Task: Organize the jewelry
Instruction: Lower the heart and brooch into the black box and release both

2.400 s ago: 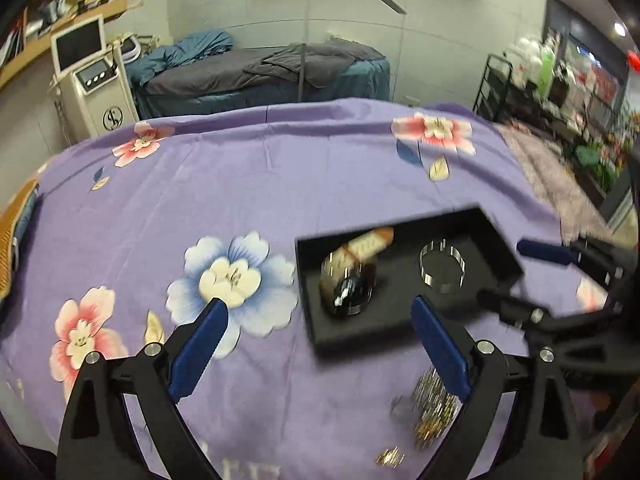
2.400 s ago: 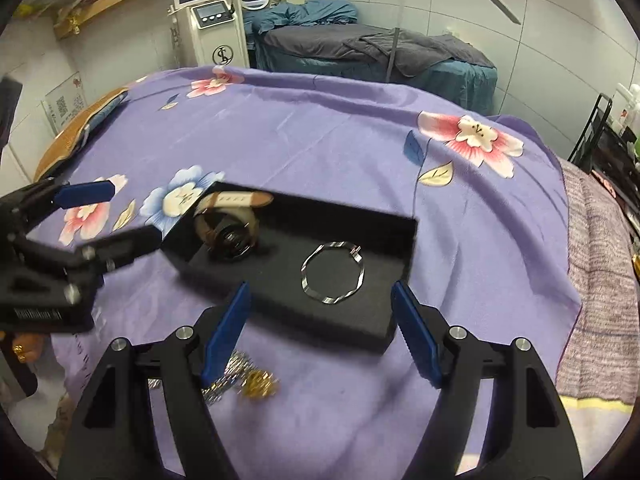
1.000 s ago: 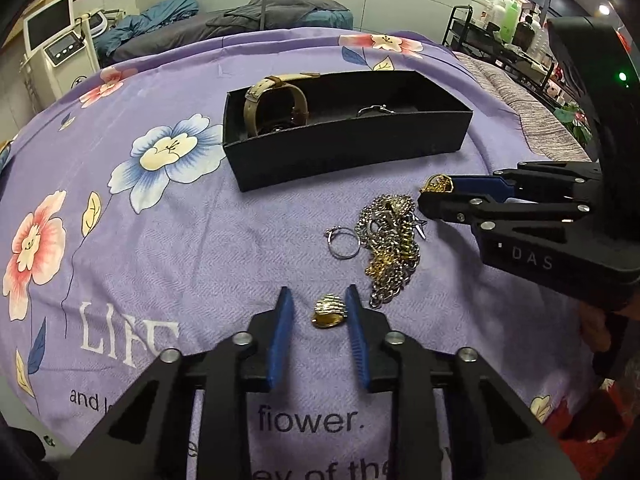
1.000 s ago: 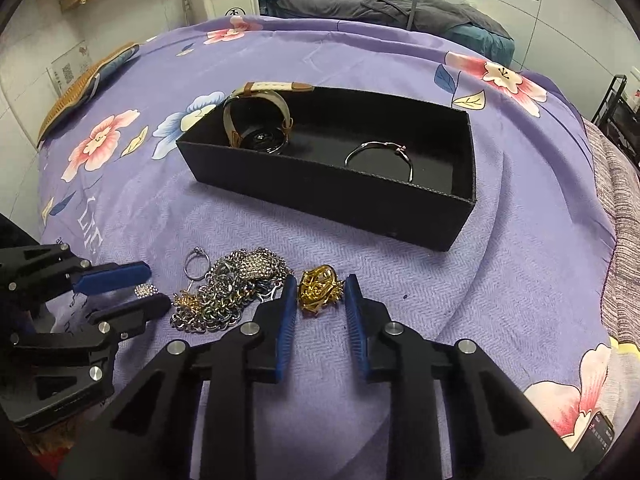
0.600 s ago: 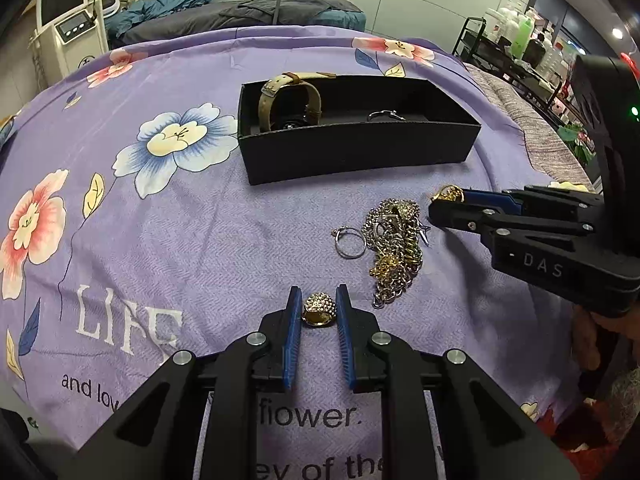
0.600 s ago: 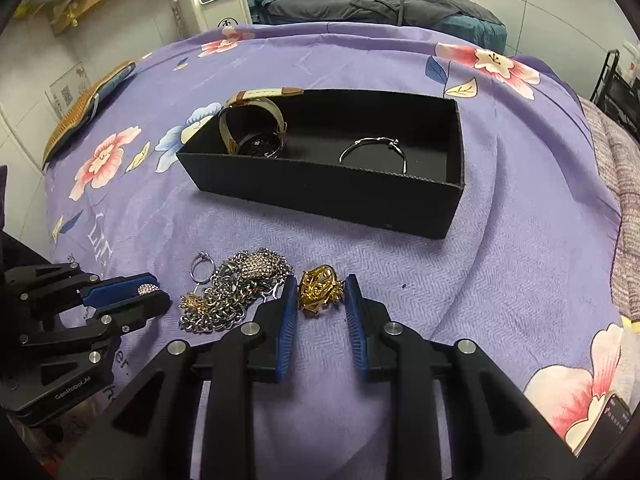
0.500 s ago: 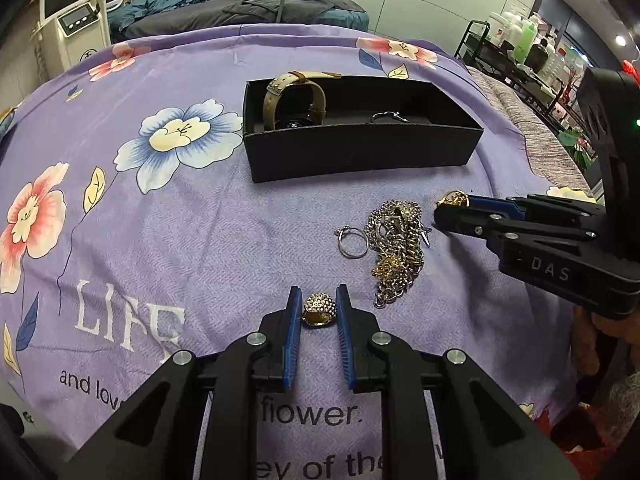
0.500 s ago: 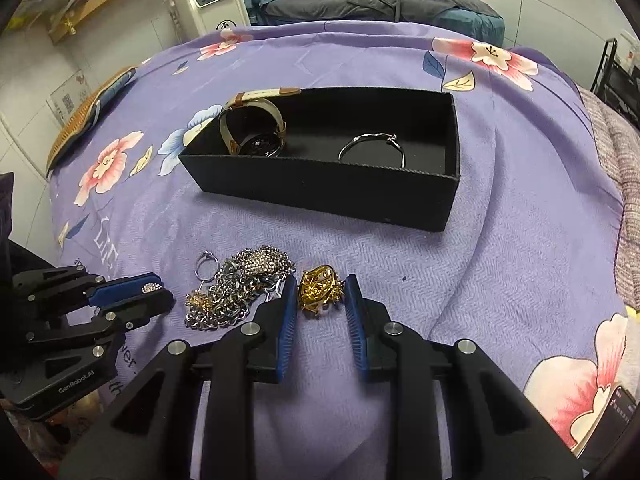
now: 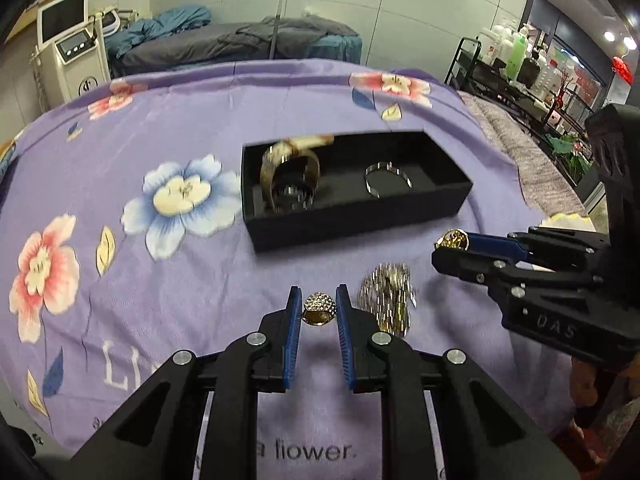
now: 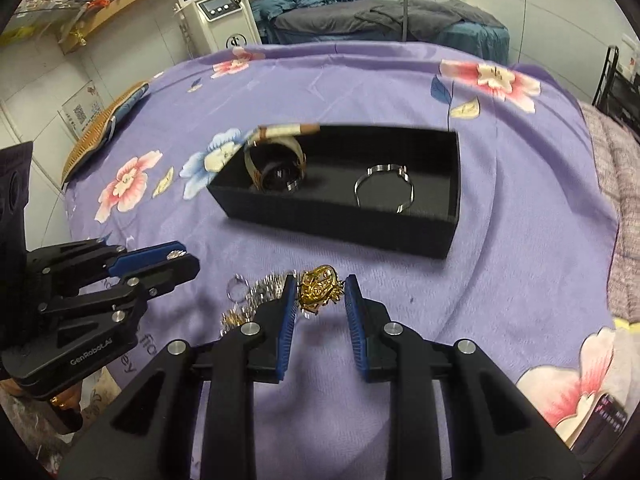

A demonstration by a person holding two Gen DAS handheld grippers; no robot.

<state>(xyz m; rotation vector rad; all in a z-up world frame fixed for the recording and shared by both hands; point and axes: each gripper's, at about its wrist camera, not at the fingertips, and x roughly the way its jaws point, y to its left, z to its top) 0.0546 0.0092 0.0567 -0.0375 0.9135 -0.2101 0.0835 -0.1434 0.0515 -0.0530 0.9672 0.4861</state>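
On the purple flowered cloth sits a black tray holding a tan-strapped watch and a thin silver bangle. Nearer, the left gripper pinches a studded gold ring, and the right gripper is clamped on a tangled gold piece, perhaps a brooch. Between them a blurred heap of chains lies on the cloth.

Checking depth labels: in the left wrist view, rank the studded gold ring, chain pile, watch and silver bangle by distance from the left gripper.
1. Studded gold ring, held in the left gripper.
2. Chain pile, just right.
3. Watch, box's left end.
4. Silver bangle, box's right; close to the watch.
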